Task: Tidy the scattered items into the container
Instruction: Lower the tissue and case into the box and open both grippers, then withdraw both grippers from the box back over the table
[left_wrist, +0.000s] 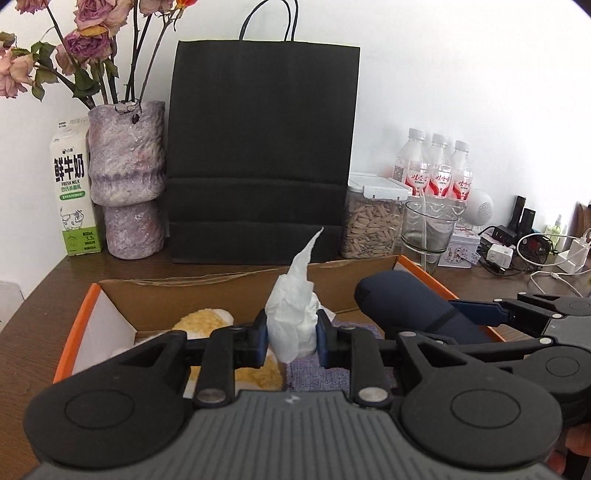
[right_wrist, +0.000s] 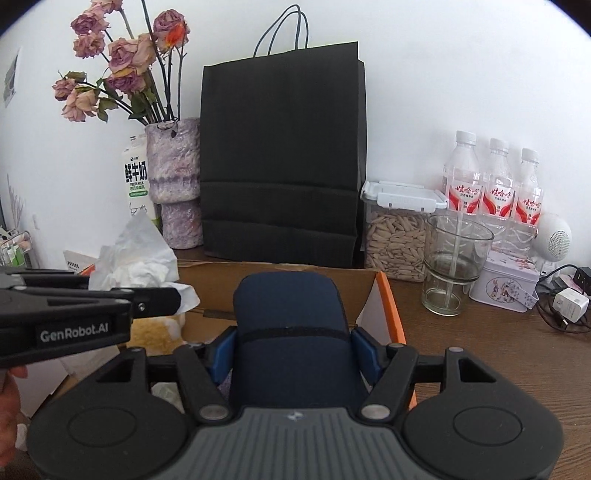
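Above the cardboard box (left_wrist: 110, 314) with its orange rim, your left gripper (left_wrist: 291, 338) has a crumpled white tissue (left_wrist: 295, 314) standing between its blue pads (left_wrist: 323, 332), which touch it on both sides in a light pinch, one twisted tip of the paper pointing up toward the black paper bag (left_wrist: 262, 147). Your right gripper (right_wrist: 293, 354) is clamped on a dark navy pouch (right_wrist: 291, 325), its blue pads pressed against both flanks of the rounded fabric, the pouch poised over the right half of the box near the orange edge. Already inside the box lie a yellow and white plush item (left_wrist: 207, 319) on the left and a purple woven cloth (left_wrist: 314, 373) on the floor of the box beneath the tissue. The box sits on a brown wooden table (left_wrist: 37, 325). Behind it, along the white wall, stand a milk carton (left_wrist: 72, 192), a mottled purple vase (left_wrist: 127, 177) of dried roses, a clear jar of seeds (left_wrist: 371, 221), an empty glass (left_wrist: 428, 229) and three water bottles (left_wrist: 437, 166), with chargers and cables (left_wrist: 535, 254) scattered at the far right.
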